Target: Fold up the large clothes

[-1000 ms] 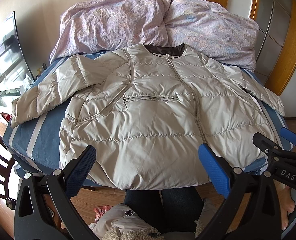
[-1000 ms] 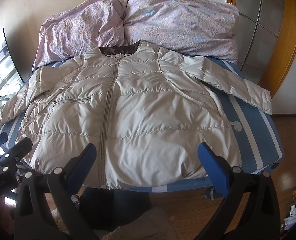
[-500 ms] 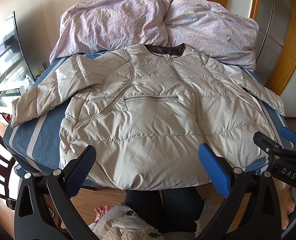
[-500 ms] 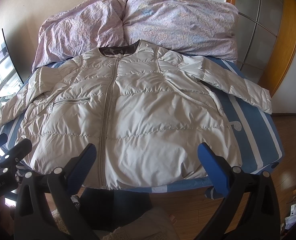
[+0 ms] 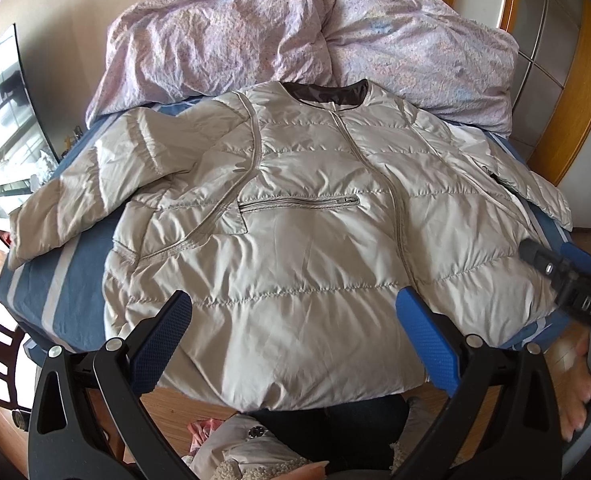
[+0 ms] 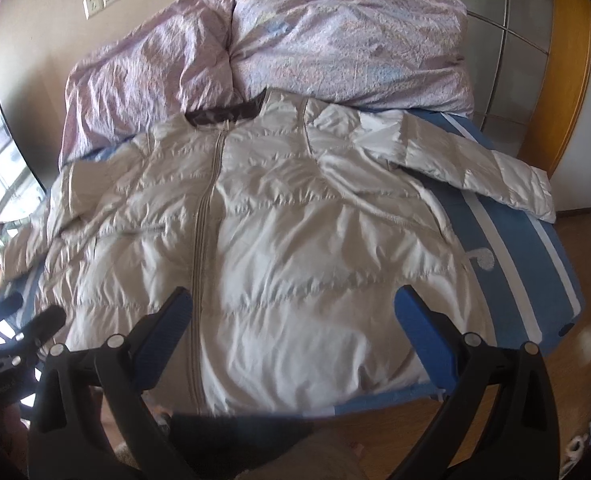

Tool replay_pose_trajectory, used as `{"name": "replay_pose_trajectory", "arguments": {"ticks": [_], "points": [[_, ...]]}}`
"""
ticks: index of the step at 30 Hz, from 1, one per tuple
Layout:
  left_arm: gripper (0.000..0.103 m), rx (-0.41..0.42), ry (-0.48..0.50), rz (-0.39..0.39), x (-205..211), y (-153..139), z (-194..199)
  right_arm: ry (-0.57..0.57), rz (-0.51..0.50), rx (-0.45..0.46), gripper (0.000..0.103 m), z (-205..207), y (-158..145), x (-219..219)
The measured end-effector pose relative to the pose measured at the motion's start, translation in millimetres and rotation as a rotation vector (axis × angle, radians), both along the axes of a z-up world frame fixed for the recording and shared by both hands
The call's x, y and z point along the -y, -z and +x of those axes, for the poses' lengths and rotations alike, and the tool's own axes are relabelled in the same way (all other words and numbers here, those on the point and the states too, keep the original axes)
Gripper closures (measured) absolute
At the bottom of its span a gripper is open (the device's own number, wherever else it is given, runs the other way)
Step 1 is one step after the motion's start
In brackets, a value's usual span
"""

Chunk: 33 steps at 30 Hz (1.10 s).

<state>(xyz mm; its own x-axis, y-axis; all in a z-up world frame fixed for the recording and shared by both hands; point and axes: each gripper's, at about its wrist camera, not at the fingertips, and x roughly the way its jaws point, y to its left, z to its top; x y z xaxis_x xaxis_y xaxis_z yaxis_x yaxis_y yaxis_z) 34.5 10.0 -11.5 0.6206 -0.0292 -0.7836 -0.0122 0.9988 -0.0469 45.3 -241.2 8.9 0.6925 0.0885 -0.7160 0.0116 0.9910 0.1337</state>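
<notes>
Left wrist view first: our left gripper [image 5: 293, 336] hangs with its blue-padded jaws spread wide and nothing between them, just short of the hem of the pale beige quilted puffer jacket [image 5: 307, 248]. Beyond the jaws the jacket lies front-up and zipped on the blue-and-white striped bed sheet [image 5: 75, 280], collar farthest from us, one sleeve splayed out to the left. Past the collar sits the crumpled lilac floral duvet [image 5: 255, 40].

Our right gripper [image 6: 293, 336] is likewise fully open and empty. Compared with a second ago it has swung: the jacket's zip now sits over its left jaw, the far sleeve [image 6: 475, 172] stretches up to its right, and the picture is motion-blurred. The left gripper has barely shifted.

We read this as the approach for a first fold; no cloth is lifted yet. Likely the right gripper is heading for that right-hand sleeve or hem corner.
</notes>
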Motion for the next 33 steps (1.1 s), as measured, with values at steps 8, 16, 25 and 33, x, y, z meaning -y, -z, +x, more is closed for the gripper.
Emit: {"name": "replay_pose_trajectory", "arguments": {"ticks": [8, 16, 25, 33], "points": [[0.001, -0.054, 0.060, -0.065, -12, 12, 42, 0.297, 0.399, 0.005, 0.002, 62, 17, 132], [0.001, -0.047, 0.088, -0.123, -23, 11, 79, 0.718, 0.816, -0.085, 0.022, 96, 76, 281], [0.001, 0.041, 0.005, -0.189, -57, 10, 105, 0.903, 0.926, -0.077, 0.046, 108, 116, 343], [0.001, 0.107, -0.014, -0.214, -72, 14, 109, 0.966, 0.788, -0.082, 0.074, 126, 113, 352]]}}
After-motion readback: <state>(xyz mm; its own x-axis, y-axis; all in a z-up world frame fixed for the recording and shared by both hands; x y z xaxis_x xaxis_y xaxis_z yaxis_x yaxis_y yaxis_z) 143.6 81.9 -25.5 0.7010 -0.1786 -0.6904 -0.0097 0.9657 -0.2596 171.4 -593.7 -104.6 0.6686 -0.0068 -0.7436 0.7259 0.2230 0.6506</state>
